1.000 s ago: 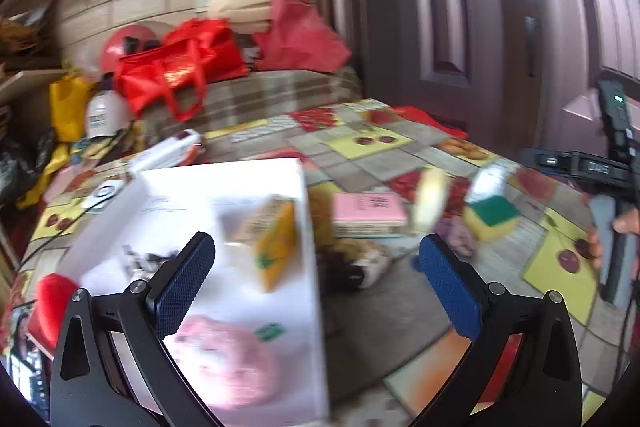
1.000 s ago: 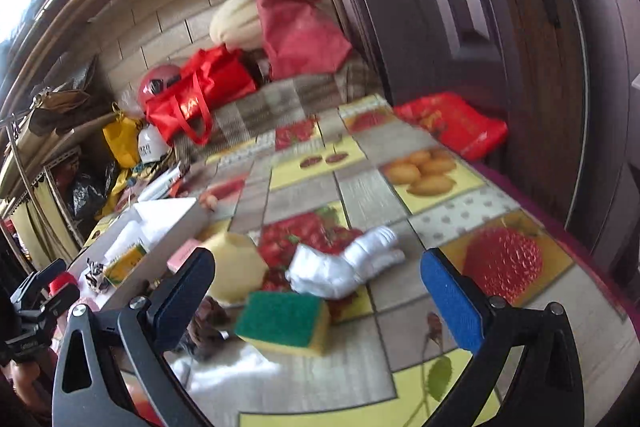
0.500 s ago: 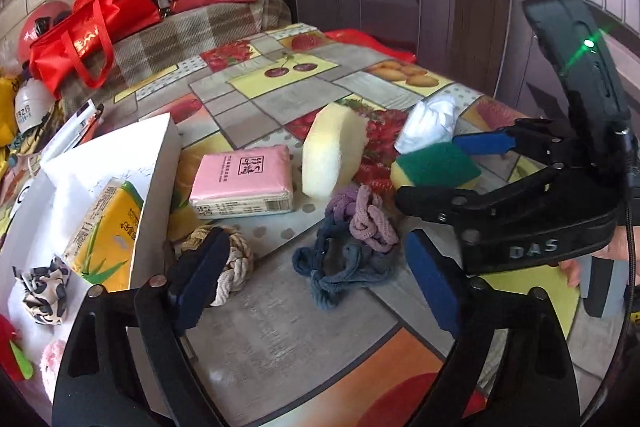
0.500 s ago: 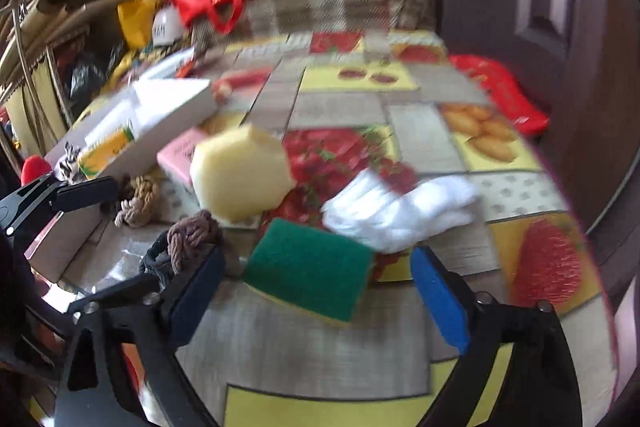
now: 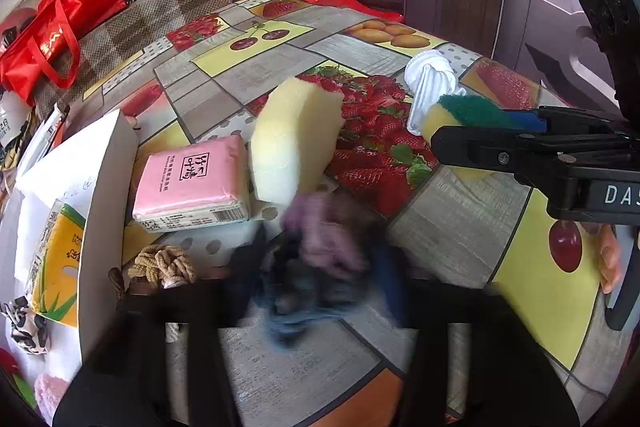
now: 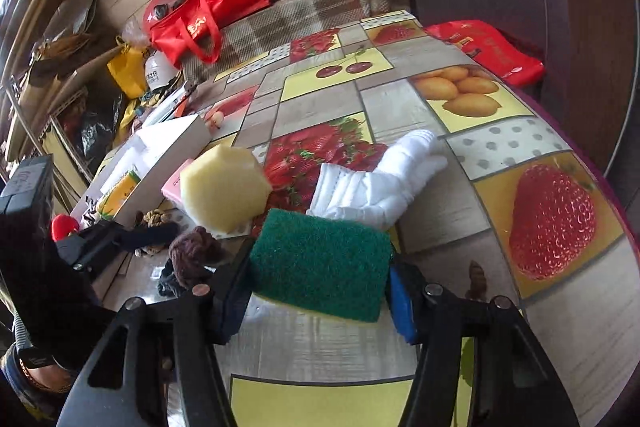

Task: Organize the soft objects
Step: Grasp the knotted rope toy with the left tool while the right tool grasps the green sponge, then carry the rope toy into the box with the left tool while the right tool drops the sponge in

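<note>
Left gripper (image 5: 320,275): jaws closing, blurred, pinching the purple-and-blue rope bundle (image 5: 324,259). Right gripper (image 6: 316,291): jaws closing, pads pressing the green sponge (image 6: 320,263) on the table (image 6: 440,227).

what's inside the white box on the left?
In the white box: a yellow tissue pack, a leopard-print scrunchie, something pink and fuzzy and a red item at the frame edge. The box wall hides the rest.
</note>
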Tool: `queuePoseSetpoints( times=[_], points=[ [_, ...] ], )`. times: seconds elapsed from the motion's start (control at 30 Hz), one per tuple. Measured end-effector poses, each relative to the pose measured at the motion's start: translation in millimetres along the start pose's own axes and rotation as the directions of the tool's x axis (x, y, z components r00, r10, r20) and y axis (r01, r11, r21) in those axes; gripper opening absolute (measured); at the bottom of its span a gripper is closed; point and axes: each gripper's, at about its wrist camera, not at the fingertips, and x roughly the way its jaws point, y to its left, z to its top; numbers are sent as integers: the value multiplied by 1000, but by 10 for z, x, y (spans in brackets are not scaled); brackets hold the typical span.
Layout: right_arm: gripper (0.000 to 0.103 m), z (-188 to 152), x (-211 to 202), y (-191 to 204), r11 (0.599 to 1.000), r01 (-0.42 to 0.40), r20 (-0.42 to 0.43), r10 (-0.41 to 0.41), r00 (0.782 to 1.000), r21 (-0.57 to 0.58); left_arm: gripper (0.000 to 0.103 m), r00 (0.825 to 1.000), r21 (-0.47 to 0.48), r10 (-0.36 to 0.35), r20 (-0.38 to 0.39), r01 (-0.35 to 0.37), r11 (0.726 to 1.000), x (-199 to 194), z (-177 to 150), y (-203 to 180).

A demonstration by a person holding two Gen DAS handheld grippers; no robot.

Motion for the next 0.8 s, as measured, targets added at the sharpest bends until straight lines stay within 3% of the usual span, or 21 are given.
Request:
queuePoseSetpoints(
  times=[0.1, 0.2, 0.3, 0.4, 0.53, 0.8],
  points=[
    [59, 16, -24, 16, 1000, -4, 8, 4, 1000, 1, 24, 1000, -5, 11, 29, -10, 1000, -52, -16, 7],
    [59, 39, -58, 38, 1000, -1, 38, 2, 999, -11, 24, 992, -39, 16, 123, -11, 999, -228, -48, 77],
    [59, 16, -180, 117, 999, 16, 109, -11, 994, -43, 24, 965, -79, 30, 262, -9, 997, -498, -150, 151],
    [59, -8, -314, 206, 996, 35, 196, -19, 980, -78, 24, 933, -117, 78, 351, -38, 992, -699, -248, 195],
    [59, -11, -423, 278, 995, 27, 272, 1, 962, -96, 25, 918, -148, 105, 382, -51, 988, -822, -314, 261],
    [59, 9, -366, 368, 994, 9, 284, 22, 959, -107, 25, 903, -198, 138, 406, -61, 978, -985, -445, 408]
  ],
)
